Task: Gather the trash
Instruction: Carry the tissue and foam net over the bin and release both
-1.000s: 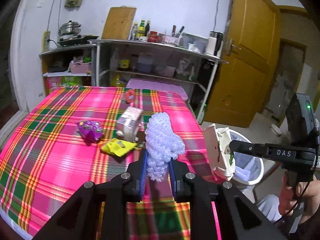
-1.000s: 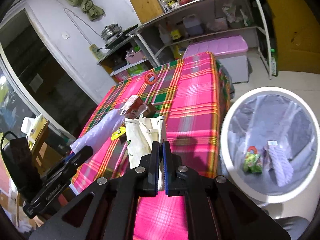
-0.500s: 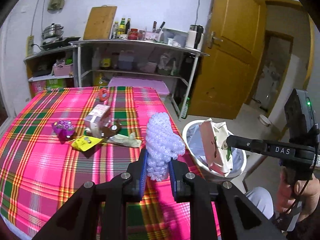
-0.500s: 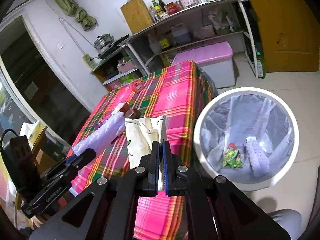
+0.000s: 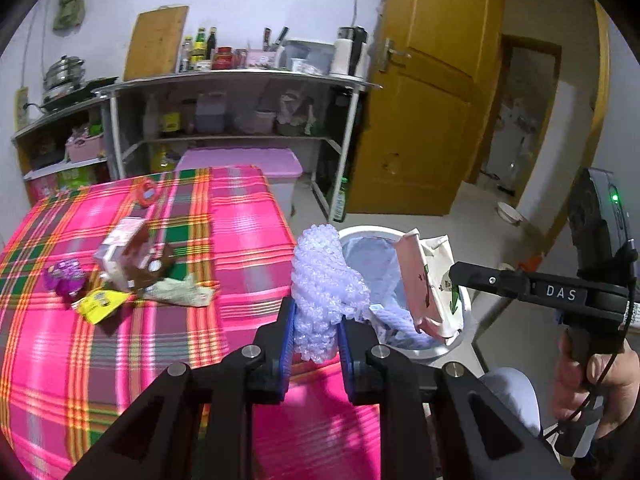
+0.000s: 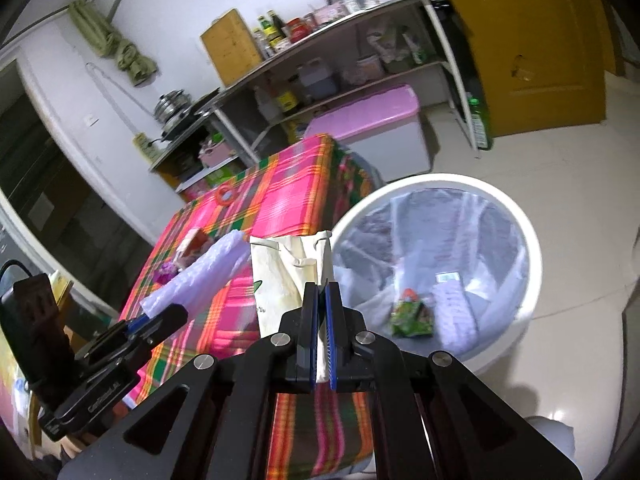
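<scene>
My left gripper (image 5: 316,322) is shut on a roll of white bubble wrap (image 5: 324,276) and holds it at the table's right edge, beside the white trash bin (image 5: 362,234). It also shows in the right wrist view (image 6: 204,272). My right gripper (image 6: 322,308) is shut on a cream paper bag (image 6: 284,280) and holds it over the bin's rim (image 6: 532,256). In the left wrist view the bag (image 5: 430,280) hangs above the bin. The bin holds a green wrapper (image 6: 412,314) and a clear liner.
On the pink plaid tablecloth (image 5: 120,352) lie a pink carton (image 5: 122,248), a purple wrapper (image 5: 66,282), a yellow packet (image 5: 100,304), a crumpled pale wrapper (image 5: 180,294) and a red ring (image 5: 146,194). Shelves (image 5: 240,80), a pink-lidded box (image 5: 240,164) and a yellow door (image 5: 424,120) stand behind.
Both grippers have moved right, off the table toward the bin, each still holding its item. The bin now sits larger and closer in both views.
</scene>
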